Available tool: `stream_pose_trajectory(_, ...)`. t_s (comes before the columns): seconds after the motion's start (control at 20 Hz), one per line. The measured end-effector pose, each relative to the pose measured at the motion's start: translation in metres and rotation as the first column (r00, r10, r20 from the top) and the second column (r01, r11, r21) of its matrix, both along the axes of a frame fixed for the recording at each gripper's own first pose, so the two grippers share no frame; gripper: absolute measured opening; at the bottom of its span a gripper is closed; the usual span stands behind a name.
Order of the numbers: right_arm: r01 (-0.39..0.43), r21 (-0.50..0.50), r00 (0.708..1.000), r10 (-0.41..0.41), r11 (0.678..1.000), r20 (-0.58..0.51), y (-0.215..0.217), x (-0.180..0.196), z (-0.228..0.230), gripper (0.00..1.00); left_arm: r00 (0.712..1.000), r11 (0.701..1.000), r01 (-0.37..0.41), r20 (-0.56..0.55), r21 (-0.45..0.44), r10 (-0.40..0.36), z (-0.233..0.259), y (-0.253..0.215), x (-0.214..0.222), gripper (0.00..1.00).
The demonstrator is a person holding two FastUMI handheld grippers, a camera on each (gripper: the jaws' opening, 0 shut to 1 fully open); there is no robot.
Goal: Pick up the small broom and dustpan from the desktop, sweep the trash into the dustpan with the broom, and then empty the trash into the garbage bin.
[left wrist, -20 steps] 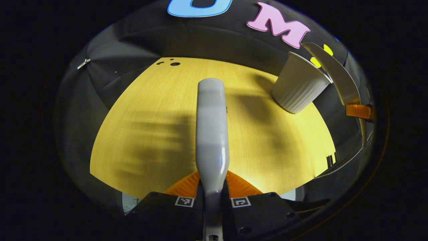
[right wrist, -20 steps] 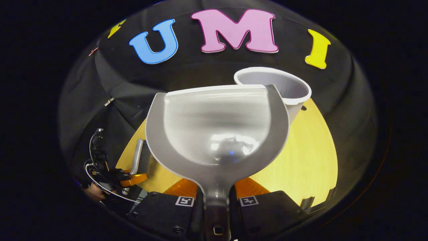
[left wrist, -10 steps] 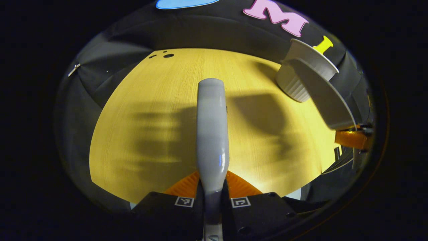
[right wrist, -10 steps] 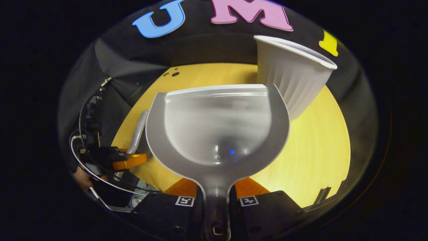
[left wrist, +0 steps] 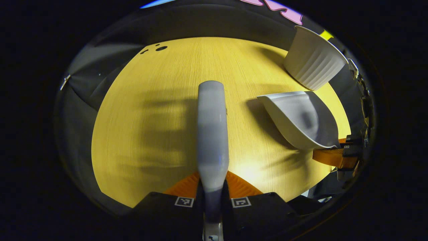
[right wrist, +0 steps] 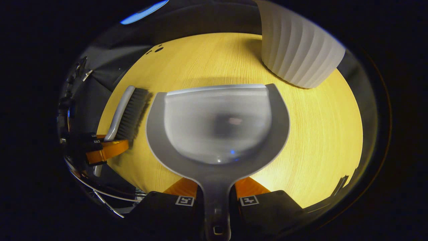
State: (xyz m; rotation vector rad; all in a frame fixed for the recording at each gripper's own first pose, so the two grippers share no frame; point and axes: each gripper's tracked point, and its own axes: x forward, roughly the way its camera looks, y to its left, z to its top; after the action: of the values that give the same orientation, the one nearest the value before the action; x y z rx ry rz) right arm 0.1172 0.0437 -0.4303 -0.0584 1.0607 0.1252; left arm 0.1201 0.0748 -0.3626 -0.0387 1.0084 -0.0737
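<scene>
One broom (left wrist: 212, 134), one dustpan (right wrist: 217, 127), one bin (left wrist: 314, 63)

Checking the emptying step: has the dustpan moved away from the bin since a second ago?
Yes. The dustpan has dropped from beside the bin's rim toward the desktop.

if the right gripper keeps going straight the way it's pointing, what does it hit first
Probably the wooden desktop: the right gripper angles the dustpan down toward it. The white garbage bin stands farther off to the right. Depth is uncertain.
</scene>
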Motion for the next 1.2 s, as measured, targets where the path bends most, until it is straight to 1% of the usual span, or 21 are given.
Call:
stream_pose_trajectory(0.15, -0.001, -0.018, 1.000, 0.001, 1.000, -0.030, -0.001, -0.003, 0.001, 0.35, 0.999, 1.000, -0.005, -0.045, 0.021, 0.006, -0.008, -0.003, 0.005, 0.27)
stream_pose_trajectory(0.25, -0.015, -0.030, 0.999, 0.015, 0.999, -0.030, 0.001, -0.004, 0.001, 0.36, 0.999, 0.999, 0.000, -0.046, 0.043, 0.002, -0.004, -0.003, 0.006, 0.28)
stream_pose_trajectory(0.3, -0.020, -0.015, 0.999, 0.020, 1.000, -0.035, 0.003, -0.006, -0.001, 0.37, 0.999, 0.998, 0.001, -0.048, 0.058, 0.002, -0.005, 0.000, 0.006, 0.31)
stream_pose_trajectory(0.35, -0.022, -0.001, 0.999, 0.022, 1.000, -0.041, 0.007, -0.006, 0.000, 0.29, 0.999, 0.998, -0.002, -0.047, 0.069, 0.005, -0.004, 0.000, 0.004, 0.29)
stream_pose_trajectory(0.4, -0.025, 0.009, 0.999, 0.026, 1.000, -0.042, 0.010, -0.006, 0.000, 0.40, 0.999, 0.997, -0.005, -0.041, 0.076, 0.008, -0.004, 0.000, 0.004, 0.30)
stream_pose_trajectory(0.45, -0.030, 0.020, 0.998, 0.031, 0.999, -0.045, 0.012, -0.007, 0.002, 0.47, 0.999, 0.996, -0.008, -0.037, 0.084, 0.011, -0.002, 0.003, 0.004, 0.33)
stream_pose_trajectory(0.5, -0.035, 0.032, 0.998, 0.037, 0.999, -0.048, 0.017, -0.010, 0.001, 0.53, 0.999, 0.996, -0.010, -0.033, 0.088, 0.013, -0.002, 0.004, 0.003, 0.33)
stream_pose_trajectory(0.55, -0.038, 0.046, 0.998, 0.040, 0.998, -0.045, 0.021, -0.010, 0.003, 0.66, 0.999, 0.996, -0.009, -0.030, 0.084, 0.011, -0.001, 0.003, 0.002, 0.33)
stream_pose_trajectory(0.6, -0.036, 0.060, 0.999, 0.039, 0.998, -0.039, 0.024, -0.010, 0.006, 0.72, 1.000, 0.997, -0.014, -0.024, 0.075, 0.016, 0.002, 0.002, 0.000, 0.38)
stream_pose_trajectory(0.65, -0.032, 0.068, 0.999, 0.034, 0.997, -0.027, 0.025, -0.009, 0.011, 0.88, 1.000, 0.997, -0.026, -0.011, 0.069, 0.026, 0.005, 0.002, -0.002, 0.43)
stream_pose_trajectory(0.7, -0.034, 0.060, 0.999, 0.035, 0.998, -0.010, 0.023, -0.010, 0.018, 0.95, 1.000, 0.998, -0.030, 0.000, 0.061, 0.030, 0.011, 0.002, -0.006, 0.72)
stream_pose_trajectory(0.75, -0.049, 0.041, 0.999, 0.049, 0.998, 0.011, 0.020, -0.008, 0.021, 1.00, 0.999, 0.997, -0.038, 0.019, 0.060, 0.037, 0.013, 0.003, -0.005, 1.00)
stream_pose_trajectory(0.85, -0.076, 0.007, 0.995, 0.075, 0.997, 0.062, 0.016, -0.009, 0.039, 0.99, 0.997, 0.997, -0.054, 0.058, 0.049, 0.052, 0.028, 0.004, -0.010, 0.95)
stream_pose_trajectory(0.95, -0.096, 0.015, 0.988, 0.094, 0.995, 0.126, 0.021, -0.010, 0.063, 0.99, 0.991, 0.997, -0.074, 0.113, 0.019, 0.072, 0.047, 0.001, -0.019, 0.96)
stream_pose_trajectory(1.05, -0.111, 0.018, 0.972, 0.105, 0.994, 0.212, 0.025, -0.009, 0.097, 0.99, 0.979, 0.996, -0.088, 0.186, -0.005, 0.087, 0.072, -0.001, -0.024, 0.96)
stream_pose_trajectory(1.1, -0.118, 0.011, 0.959, 0.111, 0.993, 0.261, 0.024, -0.008, 0.116, 0.99, 0.968, 0.995, -0.097, 0.231, -0.014, 0.098, 0.085, 0.000, -0.027, 0.96)
stream_pose_trajectory(1.15, -0.123, 0.006, 0.943, 0.115, 0.992, 0.311, 0.024, -0.006, 0.135, 0.99, 0.951, 0.994, -0.110, 0.288, -0.024, 0.112, 0.102, 0.000, -0.027, 0.96)
stream_pose_trajectory(1.2, -0.127, 0.005, 0.925, 0.117, 0.992, 0.362, 0.024, -0.005, 0.154, 0.99, 0.928, 0.992, -0.125, 0.350, -0.029, 0.128, 0.119, 0.001, -0.029, 0.96)
